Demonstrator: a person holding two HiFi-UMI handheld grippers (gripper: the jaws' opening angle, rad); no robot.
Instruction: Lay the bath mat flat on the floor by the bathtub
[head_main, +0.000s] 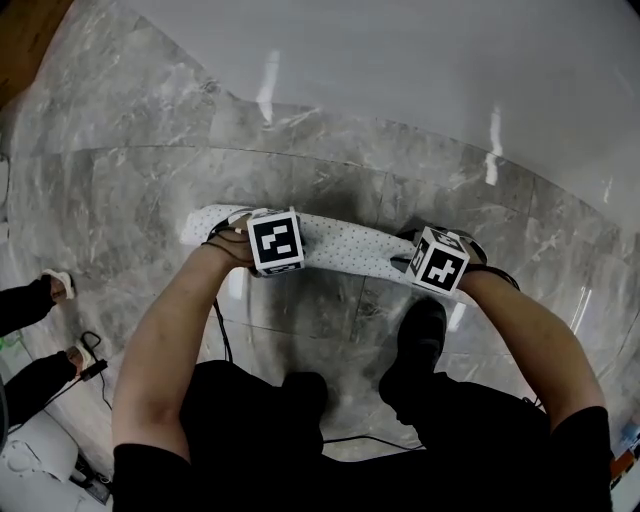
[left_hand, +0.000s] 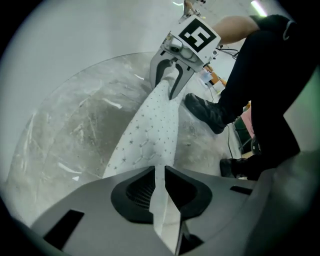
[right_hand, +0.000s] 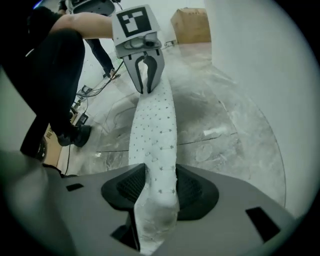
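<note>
White star-dotted bath mat (head_main: 345, 248), bunched into a strip, stretches over the grey marble floor (head_main: 300, 170) beside the bathtub (head_main: 450, 80), pinched near each end by the closed left tongs (left_hand: 161, 192) and right tongs (right_hand: 156, 192).

looks like a bathroom to me: grey marble tile floor (head_main: 330, 180) running up to a smooth white tub wall (head_main: 450, 70) (though the loose cables (head_main: 224, 340) and a cardboard box (right_hand: 191, 25) feel more like a staged set).
</note>
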